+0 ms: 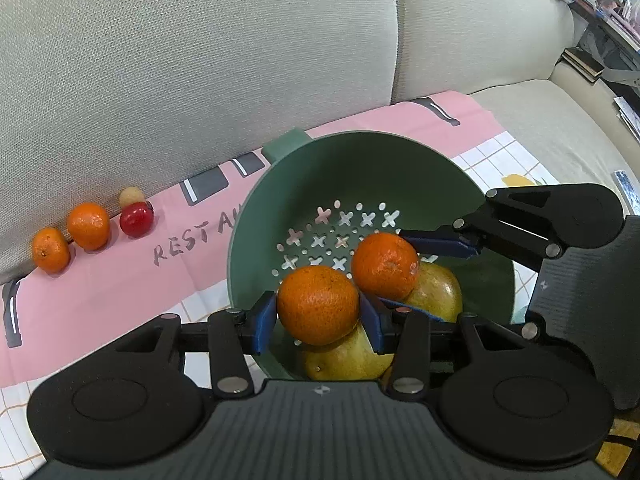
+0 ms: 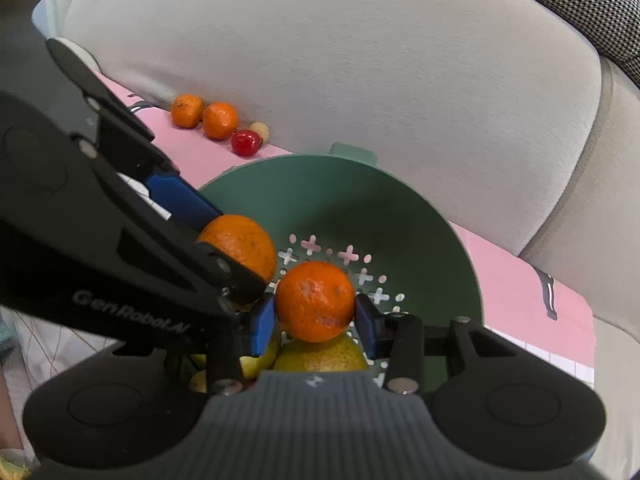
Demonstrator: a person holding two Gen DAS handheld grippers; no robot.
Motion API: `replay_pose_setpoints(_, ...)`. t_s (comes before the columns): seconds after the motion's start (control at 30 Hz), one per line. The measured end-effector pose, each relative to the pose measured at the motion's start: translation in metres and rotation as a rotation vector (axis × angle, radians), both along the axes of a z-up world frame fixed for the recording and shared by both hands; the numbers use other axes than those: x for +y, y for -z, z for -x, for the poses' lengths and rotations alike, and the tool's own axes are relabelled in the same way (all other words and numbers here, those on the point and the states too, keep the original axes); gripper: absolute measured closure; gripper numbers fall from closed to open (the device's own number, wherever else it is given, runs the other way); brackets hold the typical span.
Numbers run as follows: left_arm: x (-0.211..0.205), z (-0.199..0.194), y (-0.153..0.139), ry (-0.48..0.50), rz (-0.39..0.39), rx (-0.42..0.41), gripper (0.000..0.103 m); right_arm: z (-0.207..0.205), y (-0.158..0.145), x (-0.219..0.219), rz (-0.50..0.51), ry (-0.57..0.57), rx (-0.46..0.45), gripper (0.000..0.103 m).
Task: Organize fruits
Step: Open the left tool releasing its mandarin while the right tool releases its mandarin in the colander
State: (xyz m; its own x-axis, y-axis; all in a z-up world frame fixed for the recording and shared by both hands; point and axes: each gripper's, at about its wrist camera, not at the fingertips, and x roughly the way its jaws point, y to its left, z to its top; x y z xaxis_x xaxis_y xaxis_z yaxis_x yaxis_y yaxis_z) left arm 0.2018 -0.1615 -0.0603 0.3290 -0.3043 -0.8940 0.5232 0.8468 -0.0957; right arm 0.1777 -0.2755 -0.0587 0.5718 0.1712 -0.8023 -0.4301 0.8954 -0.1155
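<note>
Beige sofa cushions point(image 1: 200, 60) back the whole scene, with a pink printed cloth point(image 1: 120, 280) spread over the seat. On that cloth sits a green colander point(image 1: 360, 168), with yellow-green pears point(image 1: 436, 292) in its bottom. The left tongs point(image 1: 318, 308) are narrowed onto one mandarin point(image 1: 318, 304), blue pads pressing both sides; the right tongs point(image 2: 314, 304) clamp a second mandarin point(image 2: 314, 300) the same way. Both fruits hang just above the pears, inside the colander. Along the cushion's foot lie two more mandarins point(image 1: 88, 226), a red fruit point(image 1: 137, 220) and a small pale one point(image 1: 130, 195) behind it. It looks like sorting by kind: lift both straight up, clear the rim without knocking it, keep the pads square across each fruit's widest part, and set them beside the row gently so nothing rolls.
</note>
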Motion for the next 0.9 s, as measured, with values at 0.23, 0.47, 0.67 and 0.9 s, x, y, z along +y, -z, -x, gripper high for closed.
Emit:
replay_pose_setpoints(0.23, 0.001, -0.008, 0.005, -0.024, -0.036, 0.002, 0.052, 0.000, -0.001, 0.005, 0.011, -0.013, -0.002, 0.063)
replay_pose_setpoints(0.47, 0.004, -0.011, 0.007, -0.039, -0.024, 0.004, 0.052, -0.003, -0.001, 0.005, 0.012, -0.007, 0.005, 0.063)
replay_pose_setpoints(0.67, 0.003, -0.008, 0.007, -0.024, -0.040, -0.018, 0.049, -0.008, 0.003, 0.006, 0.030, 0.018, 0.024, 0.063)
replay_pose_setpoints(0.9, 0.001, -0.007, 0.005, -0.028, -0.052, -0.018, 0.046, -0.013, 0.006, 0.005, 0.039, 0.025, 0.040, 0.063)
